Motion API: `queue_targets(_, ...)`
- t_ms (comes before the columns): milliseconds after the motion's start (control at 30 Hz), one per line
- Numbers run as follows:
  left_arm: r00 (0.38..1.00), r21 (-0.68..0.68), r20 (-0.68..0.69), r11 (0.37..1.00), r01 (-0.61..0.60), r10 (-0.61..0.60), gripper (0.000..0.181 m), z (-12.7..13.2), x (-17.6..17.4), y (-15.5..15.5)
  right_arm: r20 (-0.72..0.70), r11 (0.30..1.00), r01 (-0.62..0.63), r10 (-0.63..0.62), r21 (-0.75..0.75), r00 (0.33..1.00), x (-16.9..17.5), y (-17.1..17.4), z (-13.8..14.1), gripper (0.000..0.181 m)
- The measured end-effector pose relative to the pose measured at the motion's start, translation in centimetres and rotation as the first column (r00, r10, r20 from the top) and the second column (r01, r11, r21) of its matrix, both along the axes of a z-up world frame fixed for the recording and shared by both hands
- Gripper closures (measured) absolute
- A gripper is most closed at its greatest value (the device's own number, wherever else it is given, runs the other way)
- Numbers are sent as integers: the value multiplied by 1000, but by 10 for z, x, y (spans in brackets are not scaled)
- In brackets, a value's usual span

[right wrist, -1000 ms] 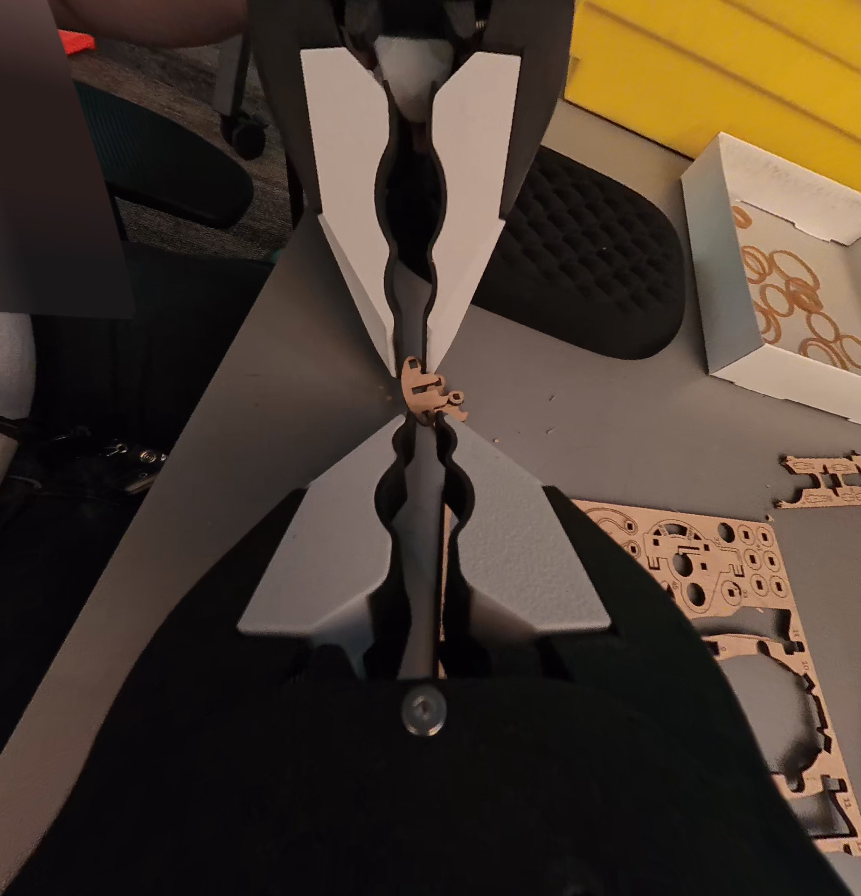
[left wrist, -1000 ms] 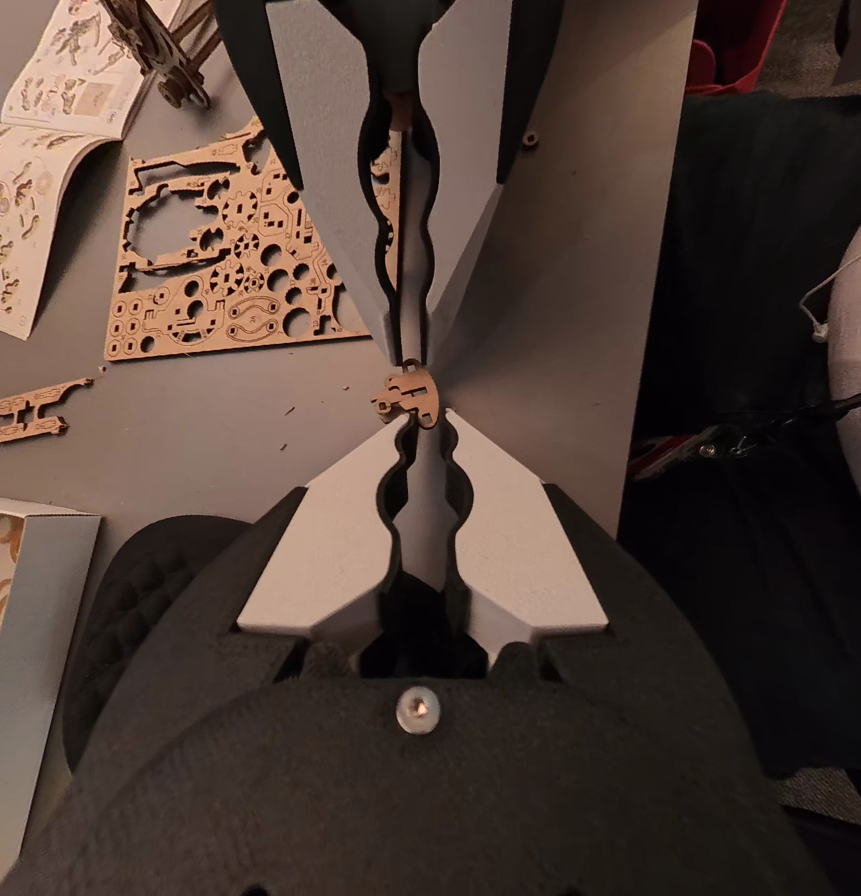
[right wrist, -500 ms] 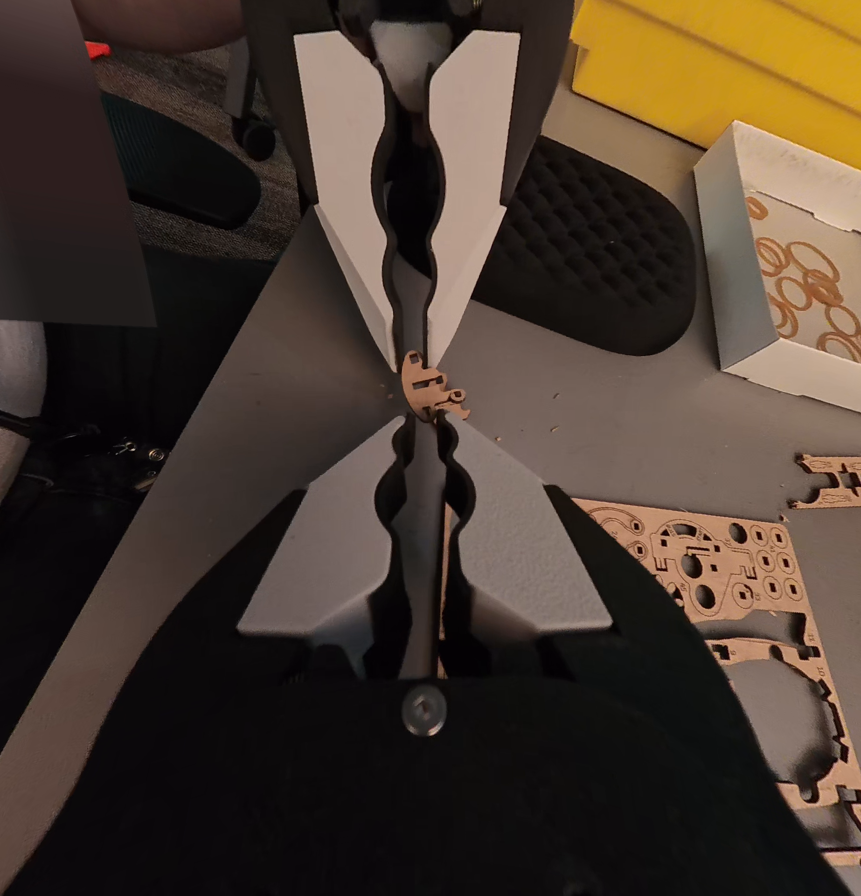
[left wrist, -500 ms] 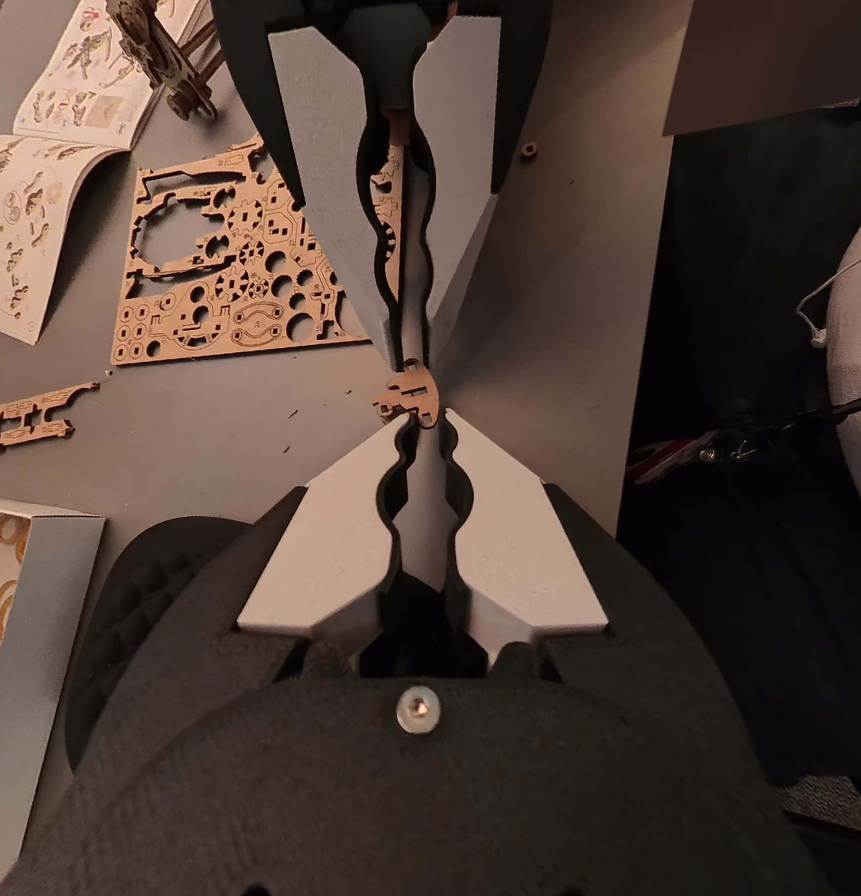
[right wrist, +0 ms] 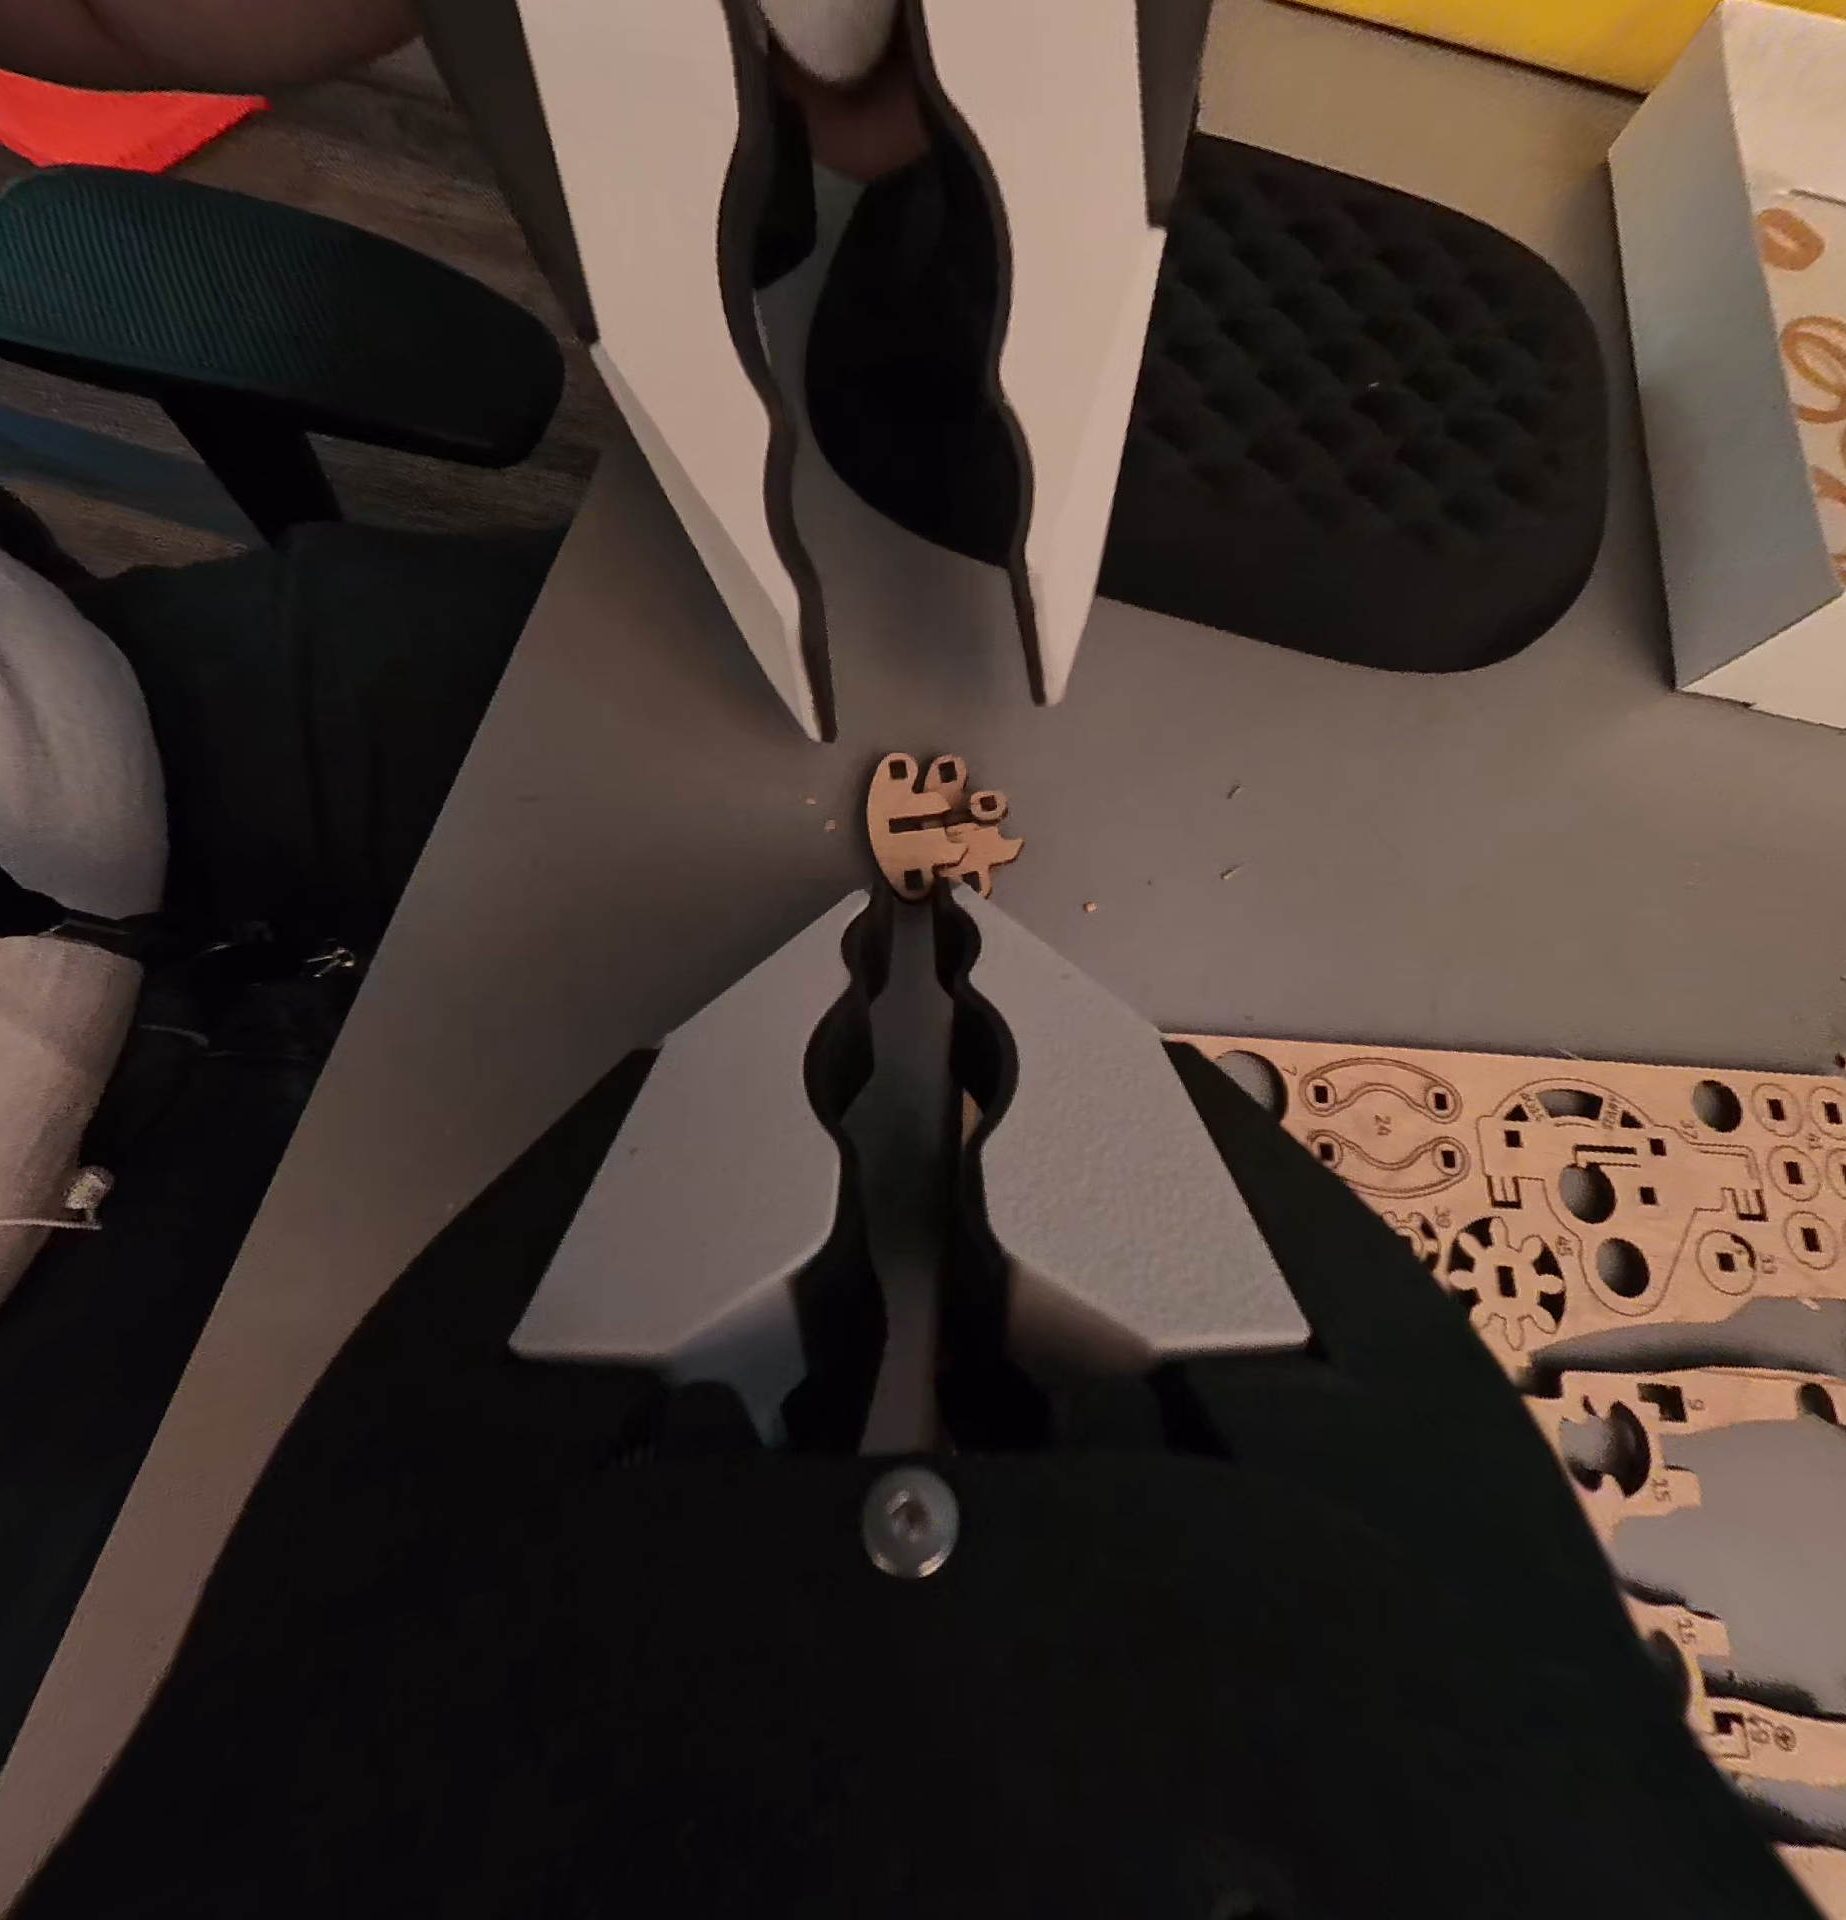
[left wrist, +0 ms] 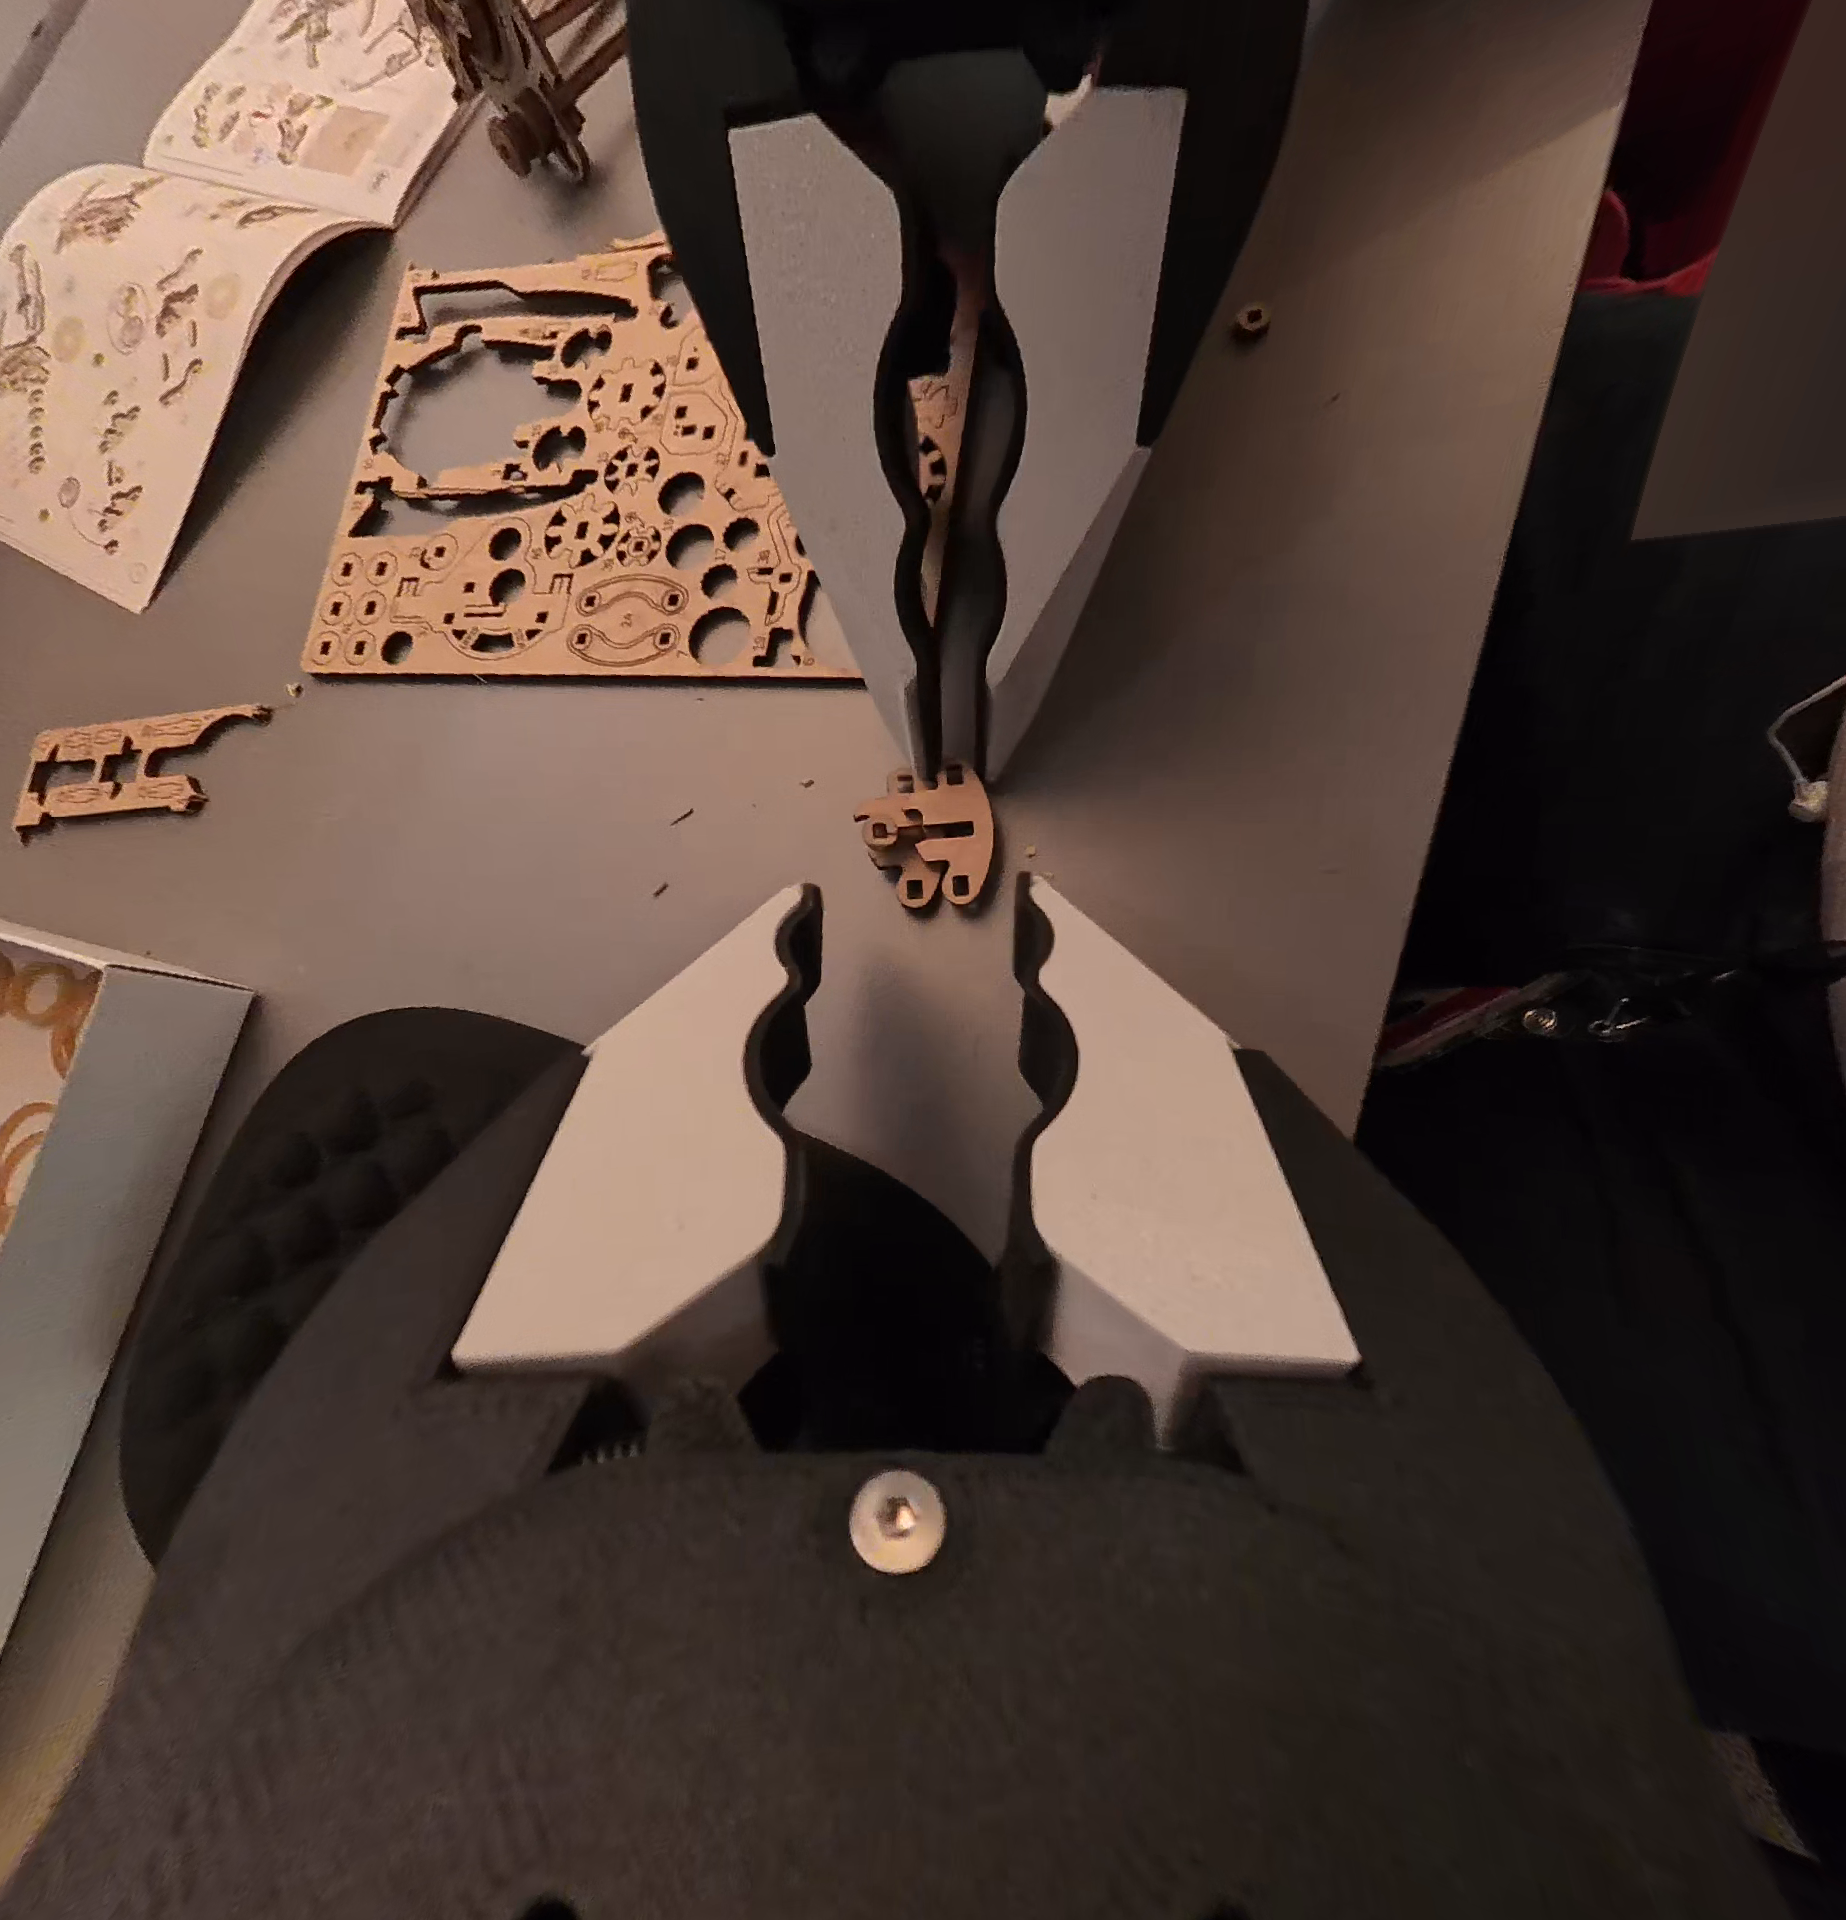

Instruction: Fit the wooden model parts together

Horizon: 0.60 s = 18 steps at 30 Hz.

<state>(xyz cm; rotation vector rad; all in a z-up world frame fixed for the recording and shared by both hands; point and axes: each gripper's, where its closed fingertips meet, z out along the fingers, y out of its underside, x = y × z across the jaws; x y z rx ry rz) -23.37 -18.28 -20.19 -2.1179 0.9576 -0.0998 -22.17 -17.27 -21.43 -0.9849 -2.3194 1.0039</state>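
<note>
The left tool [left wrist: 917, 883] stands with its two pale fingers well parted and grips nothing; the small joined wooden parts [left wrist: 929, 840] sit just beyond its fingertips, in line with the gap. The right tool [right wrist: 914, 899] is closed down to a narrow slit and pinches the near edge of the joined wooden parts [right wrist: 934, 840], holding them above the grey counter [right wrist: 1418, 831]. From the left wrist view the right tool [left wrist: 945, 753] points toward the camera and clamps the far edge of the piece. The assembly consists of flat, laser-cut plywood pieces with square slots and rounded lobes, interlocked crosswise. Both tools carry smooth pale finger shells with black wavy inner pads on a matt, grainy black body. The counter edge [left wrist: 1470, 665] runs diagonally just right of the piece, with dark open space beyond it. To the left lies a punched plywood sheet [left wrist: 545, 499], many round and gear-shaped openings already vacant; small numerals are burnt beside its parts, too small to read here. A separate H-shaped plywood piece [left wrist: 119, 769] lies nearer, and an open instruction booklet [left wrist: 171, 312] with printed diagrams lies at the far left. A black quilted foam pad [right wrist: 1345, 436] and a white box of tan rings [right wrist: 1792, 364] occupy the counter behind the left tool. Fine wood crumbs are scattered around the piece.
</note>
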Motion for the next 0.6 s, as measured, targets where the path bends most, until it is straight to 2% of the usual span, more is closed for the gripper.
queue_targets(233, 1000, -31, -15, 999, 18, -18, 140, -9, 2, 9, 13, 1000, 17, -17, -3, 1000, -2, 1, 0, 175)
queue_targets(600, 999, -88, -28, 996, 28, -30, 147, -12, 5, 12, 14, 1000, 24, -25, 6, 1000, -2, 4, 0, 175)
